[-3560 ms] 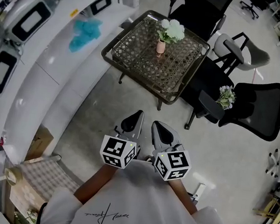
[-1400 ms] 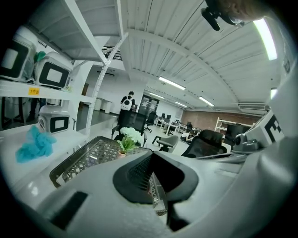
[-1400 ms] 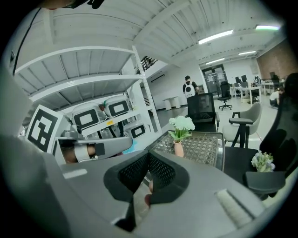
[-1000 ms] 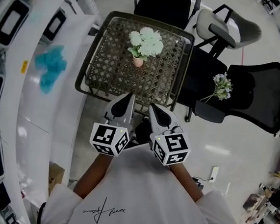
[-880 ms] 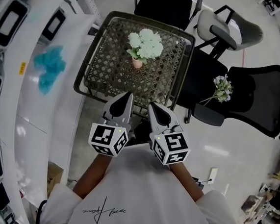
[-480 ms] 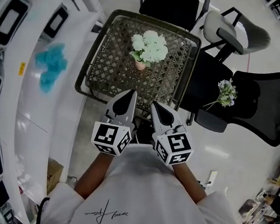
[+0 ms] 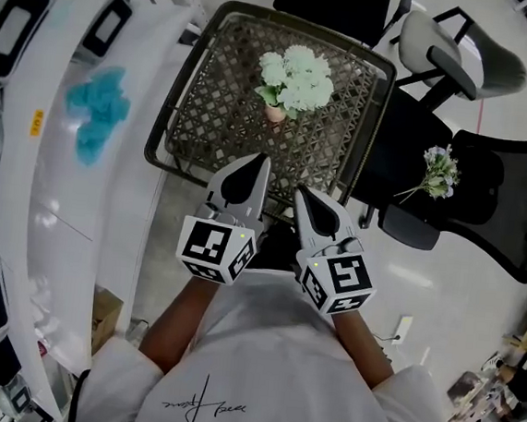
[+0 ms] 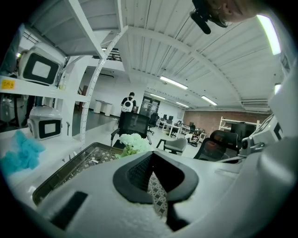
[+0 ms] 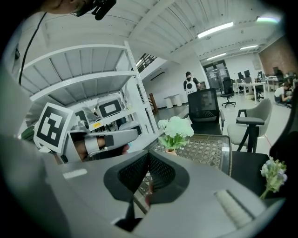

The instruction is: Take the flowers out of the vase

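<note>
A bunch of pale white-green flowers (image 7: 297, 77) stands upright in a small pink vase (image 7: 275, 114) near the middle of a woven-top table (image 7: 208, 107). Both grippers hover side by side over the table's near edge, well short of the vase. My left gripper (image 7: 259, 162) is shut with nothing in it, and my right gripper (image 7: 300, 196) is shut and empty too. In the left gripper view the flowers (image 8: 133, 141) rise just beyond the closed jaw tips (image 8: 150, 157). The right gripper view shows flowers (image 9: 176, 127) and vase (image 9: 170, 150) ahead of its jaws (image 9: 148, 157).
Black office chairs stand to the right of the table; one seat (image 7: 488, 195) carries a second small bunch of flowers (image 7: 439, 171). A white curved shelf unit (image 7: 71, 187) with a teal cloth (image 7: 96, 120) runs along the left. A grey chair (image 7: 464, 53) stands at the back right.
Both grippers have moved forward together towards the table, and their tips now overlap its near edge. Both stay shut. The flowers remain in the vase.
</note>
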Demonstrator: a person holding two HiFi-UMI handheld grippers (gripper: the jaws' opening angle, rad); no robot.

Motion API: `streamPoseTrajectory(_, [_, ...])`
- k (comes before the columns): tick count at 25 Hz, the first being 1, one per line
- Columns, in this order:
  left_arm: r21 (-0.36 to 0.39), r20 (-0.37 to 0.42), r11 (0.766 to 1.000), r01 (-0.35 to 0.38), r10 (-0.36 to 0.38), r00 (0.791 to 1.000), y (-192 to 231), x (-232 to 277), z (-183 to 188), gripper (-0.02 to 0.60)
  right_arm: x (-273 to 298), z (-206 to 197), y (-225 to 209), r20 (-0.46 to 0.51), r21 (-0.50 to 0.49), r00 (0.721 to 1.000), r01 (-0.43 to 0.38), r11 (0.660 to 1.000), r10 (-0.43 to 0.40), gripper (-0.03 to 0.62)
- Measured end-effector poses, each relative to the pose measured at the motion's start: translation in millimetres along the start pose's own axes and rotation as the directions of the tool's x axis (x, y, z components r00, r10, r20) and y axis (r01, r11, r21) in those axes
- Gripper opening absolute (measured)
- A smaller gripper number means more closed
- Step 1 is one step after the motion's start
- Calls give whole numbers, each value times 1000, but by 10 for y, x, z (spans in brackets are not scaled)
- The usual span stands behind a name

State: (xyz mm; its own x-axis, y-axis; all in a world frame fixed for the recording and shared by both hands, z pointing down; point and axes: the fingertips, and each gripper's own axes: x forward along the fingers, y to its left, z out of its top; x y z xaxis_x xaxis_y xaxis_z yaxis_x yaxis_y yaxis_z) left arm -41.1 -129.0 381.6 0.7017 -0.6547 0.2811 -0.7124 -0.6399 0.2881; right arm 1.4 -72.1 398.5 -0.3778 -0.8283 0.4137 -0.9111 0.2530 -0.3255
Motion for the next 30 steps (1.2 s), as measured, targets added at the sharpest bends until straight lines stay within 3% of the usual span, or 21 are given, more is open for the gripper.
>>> streamPoseTrajectory(13, [-29,3,1000,6,-6,1000,183,368,-124,31,167,-109,-231,-42,23,999,13,1000,-12,2])
streamPoseTrajectory(30, [-60,-75,998,-3,-2,997,478,719,-485,106,419,-219,-301,-100,39,995,22,999,-18,2])
